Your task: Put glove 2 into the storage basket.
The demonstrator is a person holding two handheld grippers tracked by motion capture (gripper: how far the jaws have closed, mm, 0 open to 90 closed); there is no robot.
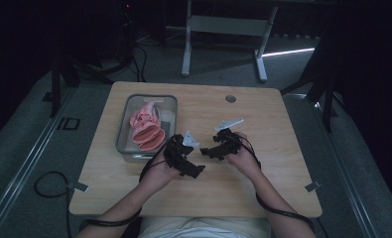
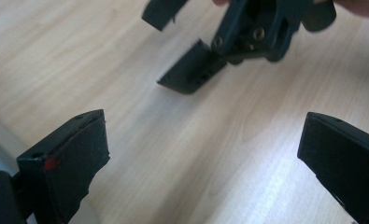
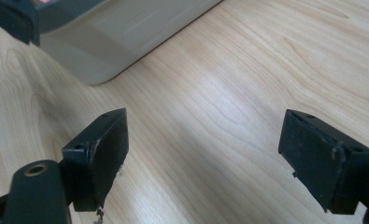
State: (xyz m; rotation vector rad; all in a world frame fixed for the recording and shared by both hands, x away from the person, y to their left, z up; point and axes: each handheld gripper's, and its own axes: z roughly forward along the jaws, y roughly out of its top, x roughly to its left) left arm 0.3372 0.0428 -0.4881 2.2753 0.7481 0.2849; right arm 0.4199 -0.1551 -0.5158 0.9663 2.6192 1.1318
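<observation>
My left gripper (image 1: 197, 171) hovers low over the wooden table (image 1: 263, 188), near its middle, held in a person's left hand. In the left gripper view my left gripper (image 2: 203, 135) stands open over bare wood. The right gripper (image 1: 207, 151) faces it from a short distance, in the right hand. It is also seen farther off in the left gripper view, the right gripper (image 2: 173, 45) with its jaws apart. In its own view my right gripper (image 3: 203, 130) is open, with nothing between its jaws. A grey bin (image 1: 126, 144) holding pink items (image 1: 146, 128) sits to the left.
The grey bin's corner (image 3: 112, 42) lies just beyond the right gripper's jaws. A round cable hole (image 1: 230, 98) is near the table's far edge. A white desk frame (image 1: 223, 29) stands behind the table, and a black cable (image 1: 47, 186) loops on the floor at left.
</observation>
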